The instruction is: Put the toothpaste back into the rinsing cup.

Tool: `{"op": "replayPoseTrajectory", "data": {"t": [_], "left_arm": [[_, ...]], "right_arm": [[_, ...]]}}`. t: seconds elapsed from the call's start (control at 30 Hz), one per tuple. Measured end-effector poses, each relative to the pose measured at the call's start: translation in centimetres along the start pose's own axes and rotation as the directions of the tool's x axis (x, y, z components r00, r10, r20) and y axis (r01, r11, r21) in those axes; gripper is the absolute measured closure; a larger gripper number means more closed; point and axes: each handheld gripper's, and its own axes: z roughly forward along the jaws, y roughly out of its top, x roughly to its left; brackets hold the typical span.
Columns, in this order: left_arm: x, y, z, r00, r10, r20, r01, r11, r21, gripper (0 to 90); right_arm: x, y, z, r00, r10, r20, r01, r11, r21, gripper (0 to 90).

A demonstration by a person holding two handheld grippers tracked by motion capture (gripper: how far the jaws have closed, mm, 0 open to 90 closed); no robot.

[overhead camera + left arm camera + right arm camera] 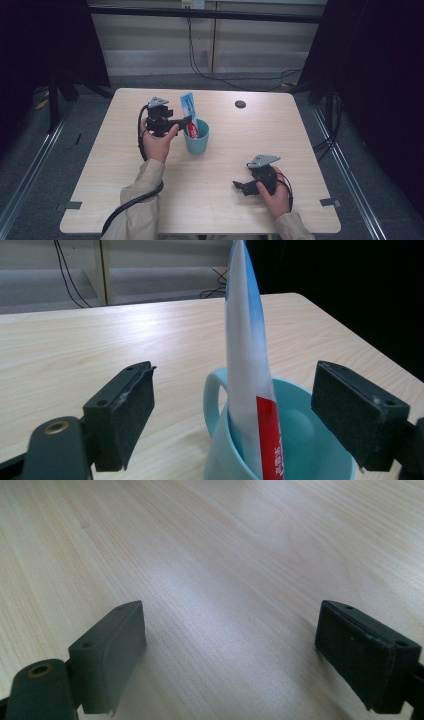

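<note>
The white, blue and red toothpaste tube stands upright in the teal ceramic mug at the centre of the light wooden bench. The left claw is apart around the tube without pressing, so the mug alone supports it. At lower right, the right claw is apart and empty, probably waiting.

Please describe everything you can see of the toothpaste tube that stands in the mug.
The toothpaste tube is a flat, soft-looking tube, white and blue above, with a red band bearing white characters lower down. It stands nearly upright, its flat crimped end up and its lower end inside the light teal mug, leaning on the rim near the handle. It stands between the open jaws of the left gripper, and neither pad touches it.
</note>
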Motion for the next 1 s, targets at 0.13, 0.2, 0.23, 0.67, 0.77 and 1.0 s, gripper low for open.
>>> {"op": "replayPoseTrajectory", "data": {"t": [0.13, 0.2, 0.23, 0.67, 0.77, 1.0], "left_arm": [[0.1, -0.1, -0.2, 1.0, 0.0, 0.004, 0.0, 1.0, 0.002, 16.6], [0.1, -0.1, -0.3, 1.0, 0.006, 0.001, -0.006, 1.0, 0.003, 16.5], [0.1, -0.1, -0.3, 1.0, 0.006, 0.001, -0.006, 1.0, 0.003, 16.4], [0.2, -0.6, -1.1, 0.9998, 0.014, 0.017, -0.014, 0.9997, 0.021, 16.0], [0.4, -0.8, -1.4, 0.9994, 0.016, 0.031, -0.017, 0.9997, 0.018, 16.0], [0.7, -1.3, -2.0, 0.9992, 0.015, 0.036, -0.015, 0.9997, 0.021, 16.0]], "right_arm": [[0.0, 0.0, 0.0, 1.0, 0.0, 0.0, 0.0, 1.0, 0.0, 12.4], [0.0, 0.0, 0.0, 1.0, 0.0, 0.0, 0.0, 1.0, 0.0, 12.4], [0.0, 0.0, 0.0, 1.0, 0.0, 0.0, 0.0, 1.0, 0.0, 12.4], [0.0, 0.0, 0.0, 1.0, 0.0, 0.0, 0.0, 1.0, 0.0, 12.3], [0.0, 0.0, 0.0, 1.0, 0.002, -0.001, -0.002, 1.0, 0.001, 12.4], [0.0, 0.0, 0.0, 1.0, 0.002, 0.0, -0.002, 1.0, 0.0, 12.4]]}}
